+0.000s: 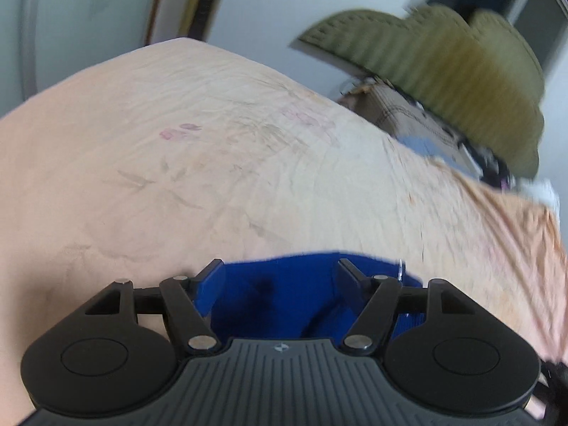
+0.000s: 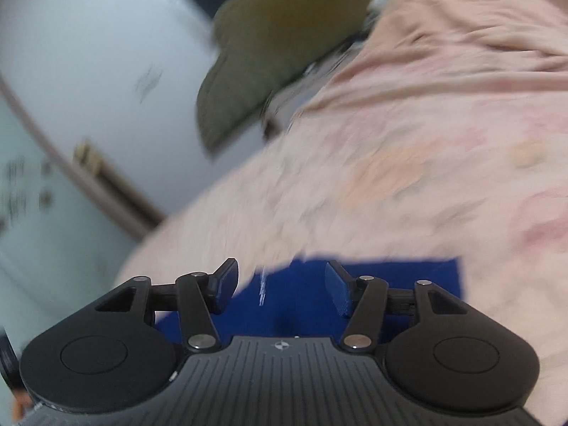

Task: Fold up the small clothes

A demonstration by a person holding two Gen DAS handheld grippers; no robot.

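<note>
A small blue garment [image 1: 284, 294] lies on a peach bedsheet [image 1: 213, 149], right under both grippers. In the left wrist view my left gripper [image 1: 280, 269] is open, its fingers spread wide over the blue cloth, nothing held. In the right wrist view my right gripper [image 2: 280, 280] is also open above the blue garment [image 2: 390, 284], whose straight edge runs to the right. The peach sheet [image 2: 408, 142] fills the view beyond it. Both views are blurred by motion.
An olive-green cushion or blanket [image 1: 443, 64] hangs over boxes [image 1: 401, 113] past the bed's far edge; it also shows in the right wrist view [image 2: 269, 46]. A white wall [image 2: 88, 71] and a door frame [image 1: 198, 0] stand behind the bed.
</note>
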